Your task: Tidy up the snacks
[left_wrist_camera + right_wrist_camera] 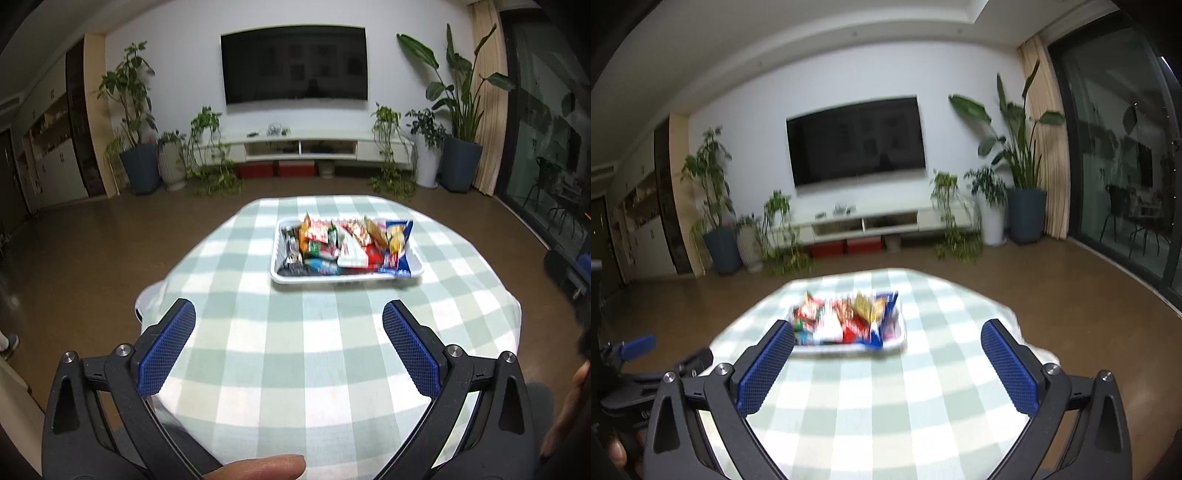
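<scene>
A white tray (284,277) full of several mixed snack packets (343,242) sits on the far middle of a green-and-white checked table (295,369). A blue packet (400,240) lies at its right end. My left gripper (289,314) is open and empty, held above the near part of the table, well short of the tray. In the right wrist view the tray (897,345) and packets (846,317) are blurred. My right gripper (887,332) is open and empty, near the tray's front edge, with its left fingertip in front of the tray's left end. The left gripper (635,347) shows at the far left there.
The table edge drops off to brown floor (92,251) on all sides. Beyond stand a wall TV (294,62), a low white cabinet (295,146), potted plants (136,162) and a glass door (546,147) on the right. A thumb (258,467) shows at the bottom.
</scene>
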Available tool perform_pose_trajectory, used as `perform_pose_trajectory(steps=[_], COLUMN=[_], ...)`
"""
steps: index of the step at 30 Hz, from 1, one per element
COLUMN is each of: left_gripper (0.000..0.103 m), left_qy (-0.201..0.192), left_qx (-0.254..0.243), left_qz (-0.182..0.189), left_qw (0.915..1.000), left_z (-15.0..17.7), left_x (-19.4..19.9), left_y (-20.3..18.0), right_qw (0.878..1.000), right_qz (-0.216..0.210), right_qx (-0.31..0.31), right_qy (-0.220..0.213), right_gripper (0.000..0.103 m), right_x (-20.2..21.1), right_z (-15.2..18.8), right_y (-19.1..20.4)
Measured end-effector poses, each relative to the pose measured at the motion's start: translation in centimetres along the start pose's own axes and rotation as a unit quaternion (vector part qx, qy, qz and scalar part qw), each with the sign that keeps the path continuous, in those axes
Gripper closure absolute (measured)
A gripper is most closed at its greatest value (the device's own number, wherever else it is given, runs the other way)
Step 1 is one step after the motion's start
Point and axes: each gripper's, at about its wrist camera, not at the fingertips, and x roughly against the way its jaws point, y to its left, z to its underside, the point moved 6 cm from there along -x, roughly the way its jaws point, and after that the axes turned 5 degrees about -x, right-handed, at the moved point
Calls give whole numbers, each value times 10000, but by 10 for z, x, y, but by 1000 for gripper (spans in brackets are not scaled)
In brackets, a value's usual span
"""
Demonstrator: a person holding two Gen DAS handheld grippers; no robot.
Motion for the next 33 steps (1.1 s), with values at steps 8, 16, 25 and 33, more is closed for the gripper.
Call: perform_pose_trajectory(steps=[8, 16, 25, 33], left_gripper=[0, 0, 0, 0], left_qy=[411, 608, 680, 714], left_qx=[170, 237, 254, 264], left_qz=[99, 150, 185, 168], left_qw=[9990, 9978, 9972, 9970], left_z=[25, 38, 44, 48], left_x=[-40, -54, -54, -55], left_y=[4, 10, 12, 13], right_qw=[9982, 9952, 9934, 9924], right_qz=[117, 187, 205, 187], right_qx=[182, 356, 442, 474], right_qy=[563, 890, 1038, 1120], right_gripper=[0, 0, 0, 0], right_x=[-20, -31, -33, -35], right_z=[34, 50, 55, 60], right_y=[9, 18, 25, 28])
